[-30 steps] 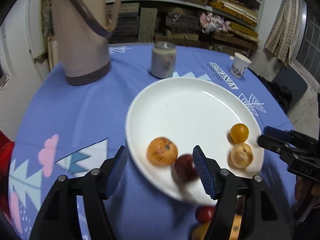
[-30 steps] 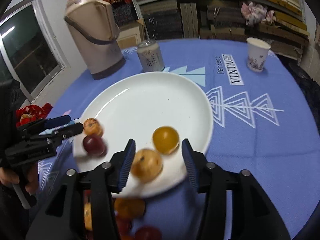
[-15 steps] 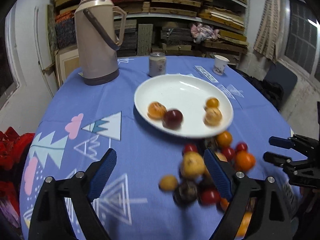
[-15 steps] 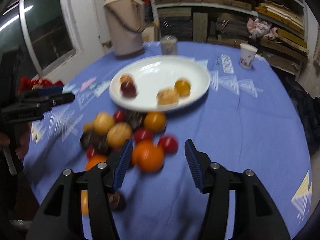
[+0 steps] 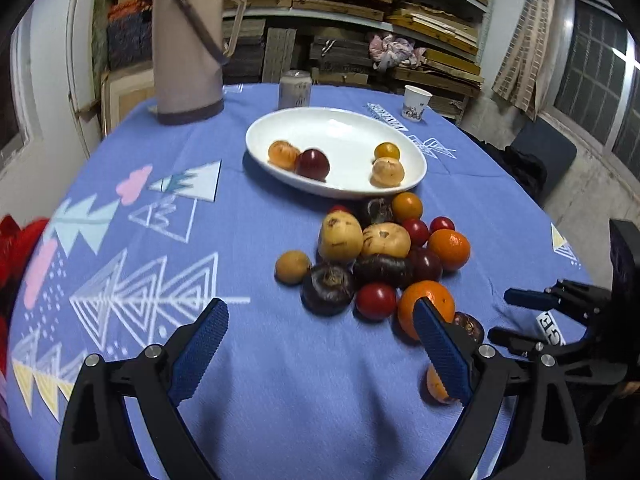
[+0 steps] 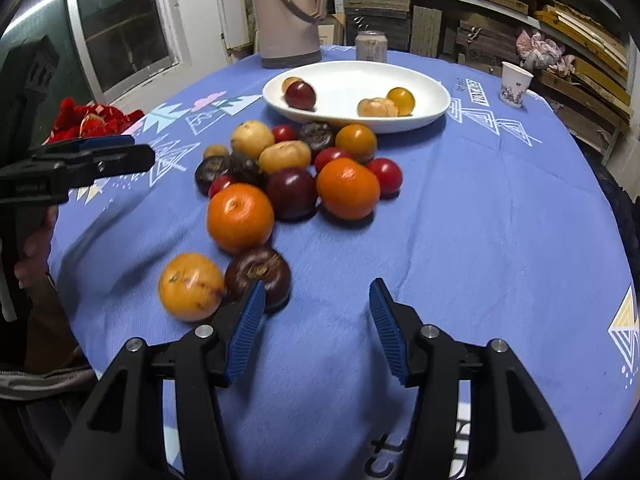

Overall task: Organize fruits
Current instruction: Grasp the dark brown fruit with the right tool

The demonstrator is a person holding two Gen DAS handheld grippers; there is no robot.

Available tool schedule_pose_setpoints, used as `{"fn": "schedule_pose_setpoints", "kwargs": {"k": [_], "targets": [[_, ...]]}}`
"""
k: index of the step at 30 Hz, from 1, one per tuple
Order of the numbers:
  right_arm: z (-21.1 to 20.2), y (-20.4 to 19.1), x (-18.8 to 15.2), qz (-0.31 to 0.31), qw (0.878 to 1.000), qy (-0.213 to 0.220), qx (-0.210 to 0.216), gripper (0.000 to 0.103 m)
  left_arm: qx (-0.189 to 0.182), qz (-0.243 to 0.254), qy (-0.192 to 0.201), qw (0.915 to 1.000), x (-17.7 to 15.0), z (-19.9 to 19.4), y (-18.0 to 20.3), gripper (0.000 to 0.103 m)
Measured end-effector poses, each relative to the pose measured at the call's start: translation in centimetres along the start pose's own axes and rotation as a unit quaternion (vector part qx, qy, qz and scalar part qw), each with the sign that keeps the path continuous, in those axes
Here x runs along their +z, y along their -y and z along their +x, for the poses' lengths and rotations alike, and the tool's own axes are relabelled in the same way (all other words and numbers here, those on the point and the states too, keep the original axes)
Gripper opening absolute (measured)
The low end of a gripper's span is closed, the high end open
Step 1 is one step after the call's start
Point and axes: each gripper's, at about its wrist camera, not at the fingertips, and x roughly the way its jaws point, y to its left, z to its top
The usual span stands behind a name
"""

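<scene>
A white plate (image 5: 344, 128) (image 6: 424, 84) holds several small fruits, among them a dark red one (image 5: 313, 163) and a yellow one (image 5: 387, 151). In front of it a pile of loose fruit (image 5: 380, 256) (image 6: 292, 168) lies on the blue cloth: oranges, red and dark purple fruits, pale yellow ones. My left gripper (image 5: 320, 344) is open and empty, low over the cloth before the pile. My right gripper (image 6: 316, 324) is open and empty, with a dark purple fruit (image 6: 258, 272) by its left finger.
A beige thermos (image 5: 188, 44), a can (image 5: 295, 90) and a paper cup (image 5: 416, 102) stand beyond the plate. The round table's edge drops off on the right. Something red (image 6: 88, 118) lies beyond the table's left edge. Shelves of stacked goods fill the back.
Both grippers have pulled back from over the plate toward the near table edge. The loose fruit pile has come into view. The fruits on the plate stay.
</scene>
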Motion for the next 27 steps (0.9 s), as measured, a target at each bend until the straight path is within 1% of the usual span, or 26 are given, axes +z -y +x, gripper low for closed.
{"fn": "schedule_pose_setpoints", "kwargs": {"k": [5,7,10,13,18,19,24,27], "targets": [[0.2,-1.3,-0.9,-0.021,1.0,-0.01,0.002,0.053,-0.007,-0.007,-0.023,0.9997,-1.3,0.7,0.1,0.094],[0.5,-1.7,-1.0,-0.031,0.999,-0.016,-0.003,0.053,-0.002,0.0,-0.028,0.9996,-1.8,0.8,0.3,0.094],[1.0,-2.4,-0.8,-0.053,0.998,-0.017,-0.022,0.053,0.003,0.006,-0.026,0.9996,-2.3,0.6,0.4,0.094],[1.9,-2.9,-0.2,-0.065,0.998,-0.021,-0.011,0.053,-0.002,0.004,-0.024,0.9997,-2.3,0.4,0.3,0.094],[3.4,-3.9,0.6,-0.075,0.997,-0.023,-0.002,0.052,-0.005,0.014,-0.025,0.9996,-2.6,0.2,0.6,0.094],[3.5,-4.0,0.8,-0.076,0.997,-0.022,0.002,0.042,-0.006,0.017,-0.027,0.9995,-2.7,0.2,0.8,0.094],[2.9,-3.7,0.6,-0.064,0.998,-0.008,0.019,0.041,-0.011,0.032,-0.031,0.999,-2.9,0.3,1.5,0.094],[1.7,-2.5,0.1,-0.041,0.999,0.006,0.016,0.041,-0.018,0.043,-0.034,0.9983,-3.1,0.5,2.3,0.094]]}}
